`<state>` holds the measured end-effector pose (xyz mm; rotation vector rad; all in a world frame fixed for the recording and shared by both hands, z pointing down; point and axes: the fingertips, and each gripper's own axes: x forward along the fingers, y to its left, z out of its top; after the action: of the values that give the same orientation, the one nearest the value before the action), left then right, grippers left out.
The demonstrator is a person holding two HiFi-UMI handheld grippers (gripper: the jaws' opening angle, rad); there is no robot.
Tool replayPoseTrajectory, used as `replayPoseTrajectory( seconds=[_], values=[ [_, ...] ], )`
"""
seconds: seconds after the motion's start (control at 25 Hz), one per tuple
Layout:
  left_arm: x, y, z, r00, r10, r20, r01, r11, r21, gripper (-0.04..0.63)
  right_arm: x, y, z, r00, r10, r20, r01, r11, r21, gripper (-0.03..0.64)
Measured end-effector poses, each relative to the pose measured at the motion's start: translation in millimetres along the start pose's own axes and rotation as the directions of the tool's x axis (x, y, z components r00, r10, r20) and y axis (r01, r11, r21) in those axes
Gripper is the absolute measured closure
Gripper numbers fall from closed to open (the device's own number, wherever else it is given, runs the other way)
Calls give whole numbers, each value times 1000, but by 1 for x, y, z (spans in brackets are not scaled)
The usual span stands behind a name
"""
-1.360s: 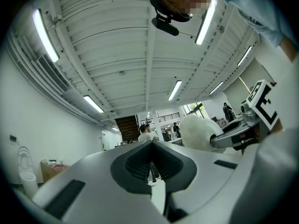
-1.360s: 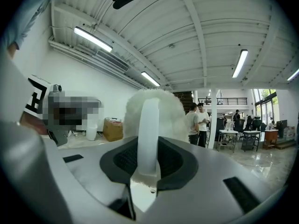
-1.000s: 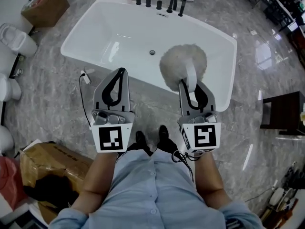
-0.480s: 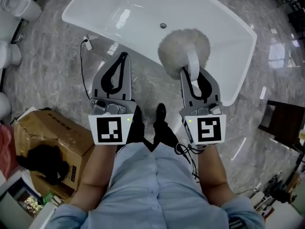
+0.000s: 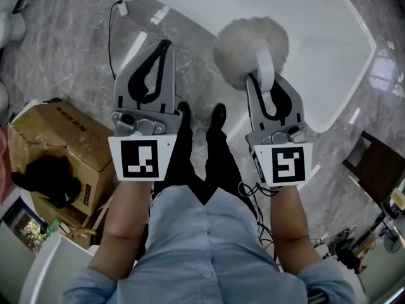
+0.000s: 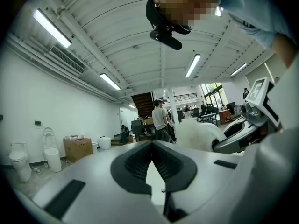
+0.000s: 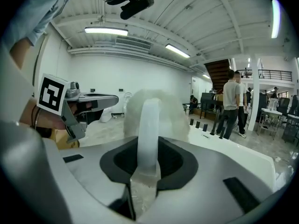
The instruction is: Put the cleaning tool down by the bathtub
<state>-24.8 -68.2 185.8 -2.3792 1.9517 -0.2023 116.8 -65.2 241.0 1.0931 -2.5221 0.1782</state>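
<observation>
Marble floor (image 5: 69, 56) beside the white bathtub (image 5: 329, 56), fluffy duster (image 5: 243, 46) held over the bathtub's near rim, handle (image 5: 264, 65) clamped in the right tongs (image 5: 266, 84), left tongs (image 5: 165, 43) closed empty beside the bathtub; risks tumbling into the bathtub if released before clearing the rim.

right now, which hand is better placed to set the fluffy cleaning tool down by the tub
Right. The right gripper holds the cleaning tool by its handle, fluffy head near the bathtub rim; the left gripper is shut, empty.
</observation>
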Motion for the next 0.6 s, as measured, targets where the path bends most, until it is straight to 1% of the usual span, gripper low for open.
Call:
replayPoseTrajectory(
  seconds=[0.2, 0.4, 0.6],
  values=[
    [1, 8, -42, 999, 24, -28, -24, 1000, -12, 580, 28, 10, -34, 999, 43, -31, -43, 999, -11, 518],
    [2, 14, -94, 997, 32, -69, -34, 999, -29, 580, 57, 22, -73, 993, 93, -73, -95, 995, -19, 518],
    [4, 18, -142, 996, 46, -74, -50, 998, -47, 580, 86, 39, -110, 987, 136, -87, -138, 990, -21, 518]
  ],
)
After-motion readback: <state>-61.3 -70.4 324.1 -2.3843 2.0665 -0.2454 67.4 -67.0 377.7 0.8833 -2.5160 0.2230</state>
